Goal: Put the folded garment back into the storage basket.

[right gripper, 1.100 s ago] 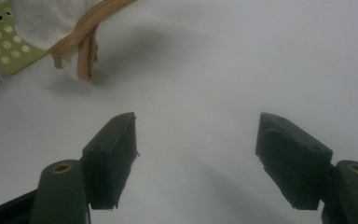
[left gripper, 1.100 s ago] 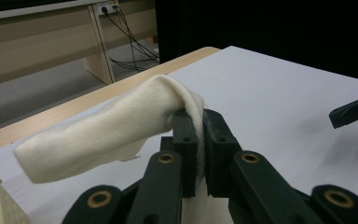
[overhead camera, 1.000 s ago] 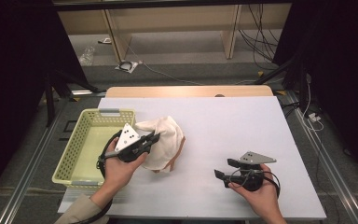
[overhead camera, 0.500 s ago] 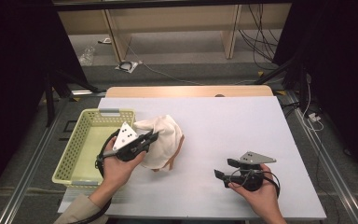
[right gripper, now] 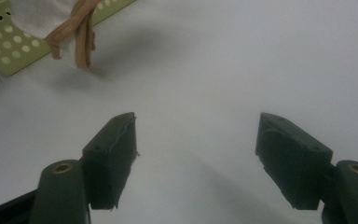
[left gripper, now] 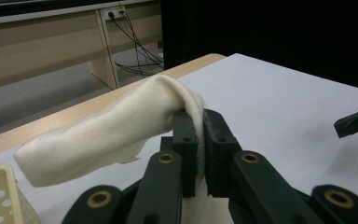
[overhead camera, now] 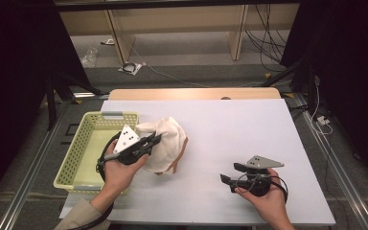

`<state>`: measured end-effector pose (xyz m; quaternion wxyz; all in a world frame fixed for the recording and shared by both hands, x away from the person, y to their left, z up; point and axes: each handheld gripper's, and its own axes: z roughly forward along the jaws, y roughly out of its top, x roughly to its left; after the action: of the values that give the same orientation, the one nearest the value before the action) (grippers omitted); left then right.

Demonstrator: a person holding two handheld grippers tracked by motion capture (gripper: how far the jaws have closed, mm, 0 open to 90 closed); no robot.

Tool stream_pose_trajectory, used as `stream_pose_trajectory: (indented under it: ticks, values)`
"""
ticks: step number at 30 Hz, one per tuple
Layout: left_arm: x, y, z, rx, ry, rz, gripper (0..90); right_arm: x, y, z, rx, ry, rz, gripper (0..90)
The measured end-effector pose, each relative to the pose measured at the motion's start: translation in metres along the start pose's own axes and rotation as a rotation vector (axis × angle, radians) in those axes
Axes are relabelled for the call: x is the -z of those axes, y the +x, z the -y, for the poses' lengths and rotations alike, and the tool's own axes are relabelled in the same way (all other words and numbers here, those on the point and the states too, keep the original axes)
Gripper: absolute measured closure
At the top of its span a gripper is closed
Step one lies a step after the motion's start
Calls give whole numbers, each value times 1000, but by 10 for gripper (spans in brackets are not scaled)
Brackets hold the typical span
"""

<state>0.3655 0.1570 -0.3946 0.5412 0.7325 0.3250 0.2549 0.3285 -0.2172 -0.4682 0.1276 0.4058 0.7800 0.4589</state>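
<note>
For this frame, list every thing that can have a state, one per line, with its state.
Cream cloth bag with tan handles: bunched, a fold pinched and lifted off the table, right beside the basket.
Left claw: shut on the bag's fabric.
Right claw: open, holding nothing, low over the white table.
Yellow-green perforated plastic basket: upright at the table's left edge; nothing seen inside.

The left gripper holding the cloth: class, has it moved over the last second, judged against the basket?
No. The left gripper stays just right of the basket, shut on the cloth, with no clear shift.
</note>
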Motion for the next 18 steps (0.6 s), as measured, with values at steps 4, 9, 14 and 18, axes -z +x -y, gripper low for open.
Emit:
stream_pose_trajectory:
  ticks: [4, 9, 14, 18]
  values:
    - [0, 1, 0, 1, 0, 0, 843, 0, 0, 0, 0, 0, 1, 298]
    - [1, 2, -1, 2, -3, -3, 843, 0, 0, 0, 0, -1, 1, 298]
    - [1, 2, -1, 1, -3, -4, 843, 0, 0, 0, 0, 0, 2, 298]
    - [2, 3, -1, 0, -4, -4, 843, 0, 0, 0, 0, -1, 2, 298]
